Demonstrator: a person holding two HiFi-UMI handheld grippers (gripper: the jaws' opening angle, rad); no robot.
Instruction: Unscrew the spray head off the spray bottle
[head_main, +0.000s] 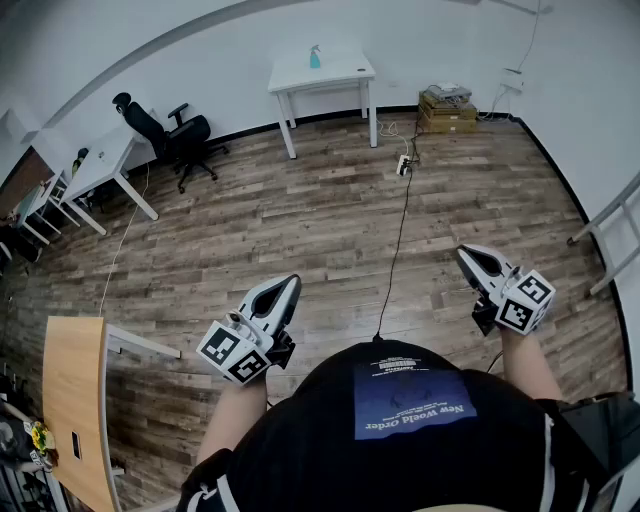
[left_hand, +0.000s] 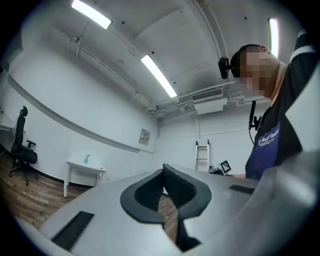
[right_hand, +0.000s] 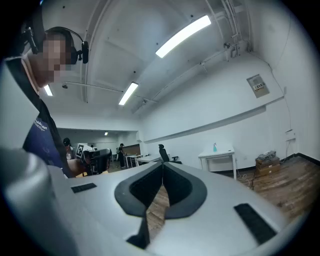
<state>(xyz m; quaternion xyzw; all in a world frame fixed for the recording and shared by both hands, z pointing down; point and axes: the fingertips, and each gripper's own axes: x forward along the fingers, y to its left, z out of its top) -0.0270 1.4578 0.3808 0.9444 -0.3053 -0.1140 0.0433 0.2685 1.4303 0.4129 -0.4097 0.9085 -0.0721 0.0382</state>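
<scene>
A small blue spray bottle (head_main: 314, 58) stands on a white table (head_main: 335, 74) against the far wall, well away from me. It also shows as a tiny blue shape, the spray bottle (left_hand: 86, 159) in the left gripper view and the spray bottle (right_hand: 215, 147) in the right gripper view. My left gripper (head_main: 292, 284) is held near my body at lower left, jaws shut and empty. At lower right my right gripper (head_main: 462, 253) is likewise shut with nothing in it. Both point across the wooden floor toward the far wall.
A black office chair (head_main: 170, 135) and white desks (head_main: 95, 170) stand at the left. A wooden tabletop (head_main: 72, 400) is close at my lower left. A cable (head_main: 398, 240) runs across the floor to a power strip (head_main: 404, 164). Cardboard boxes (head_main: 447, 110) sit by the far wall; a ladder (head_main: 615, 235) is at right.
</scene>
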